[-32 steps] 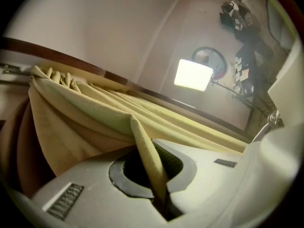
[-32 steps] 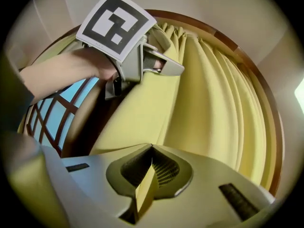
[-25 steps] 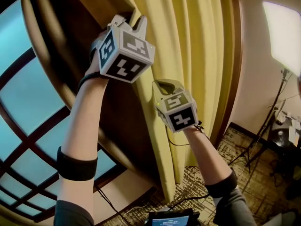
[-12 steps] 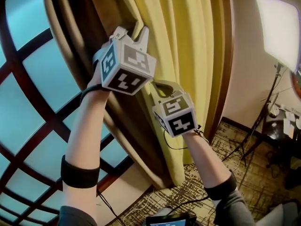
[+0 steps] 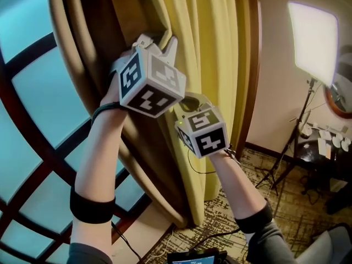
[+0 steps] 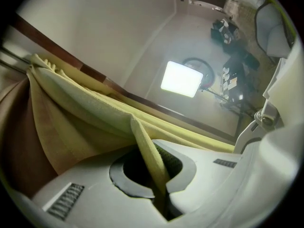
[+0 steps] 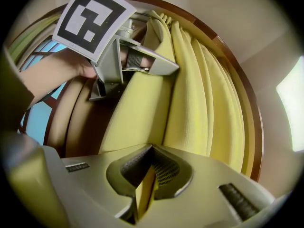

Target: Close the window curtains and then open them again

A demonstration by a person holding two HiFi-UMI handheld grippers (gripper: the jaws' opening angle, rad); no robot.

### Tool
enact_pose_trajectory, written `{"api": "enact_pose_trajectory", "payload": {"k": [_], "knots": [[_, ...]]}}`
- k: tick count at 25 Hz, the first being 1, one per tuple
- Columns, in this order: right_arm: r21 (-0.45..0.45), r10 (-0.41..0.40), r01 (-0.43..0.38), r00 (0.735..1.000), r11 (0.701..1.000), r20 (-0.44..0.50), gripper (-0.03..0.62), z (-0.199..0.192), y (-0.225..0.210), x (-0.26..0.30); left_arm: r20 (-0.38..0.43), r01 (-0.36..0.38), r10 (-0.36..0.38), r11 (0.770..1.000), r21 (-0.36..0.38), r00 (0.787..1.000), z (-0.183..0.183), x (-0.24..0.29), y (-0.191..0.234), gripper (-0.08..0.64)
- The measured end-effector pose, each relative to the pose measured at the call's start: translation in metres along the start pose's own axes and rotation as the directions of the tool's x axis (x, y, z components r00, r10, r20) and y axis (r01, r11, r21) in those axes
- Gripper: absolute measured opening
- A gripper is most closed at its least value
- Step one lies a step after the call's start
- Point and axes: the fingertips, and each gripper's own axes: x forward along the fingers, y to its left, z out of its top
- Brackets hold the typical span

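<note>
The window (image 5: pixel 33 109) is mostly bare, and the left gripper (image 5: pixel 165 40) and right gripper (image 5: pixel 190 99) both pinch the yellow curtain (image 5: pixel 214 48) bunched at its right edge, probably nearly open.

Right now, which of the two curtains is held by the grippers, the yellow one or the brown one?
The yellow curtain: left gripper and right gripper both pinch its edge. The brown curtain hangs free, nearer the window.
</note>
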Motion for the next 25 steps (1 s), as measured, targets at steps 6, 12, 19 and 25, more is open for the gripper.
{"api": "enact_pose_trajectory", "payload": {"k": [6, 12, 19, 25], "knots": [[-0.017, -0.059, 0.059, 0.998, 0.998, 0.005, 0.017, 0.003, -0.013, 0.007, 0.038, 0.035, -0.036, 0.999, 0.007, 0.999, 0.003, 0.008, 0.003, 0.0], [-0.013, -0.073, 0.074, 0.997, 0.997, 0.024, 0.017, 0.007, -0.025, 0.019, 0.051, 0.015, -0.018, 0.998, 0.06, 0.999, 0.0, 0.02, 0.003, 0.0], [-0.001, -0.068, 0.069, 0.997, 0.998, 0.034, 0.015, 0.005, -0.051, 0.038, 0.04, 0.043, -0.046, 0.996, 0.083, 0.998, 0.003, 0.05, 0.005, 0.0], [0.003, -0.079, 0.079, 0.996, 0.997, 0.043, 0.014, 0.003, -0.084, 0.051, 0.043, 0.045, -0.049, 0.995, 0.091, 0.998, 0.012, 0.088, 0.003, 0.0]]}}
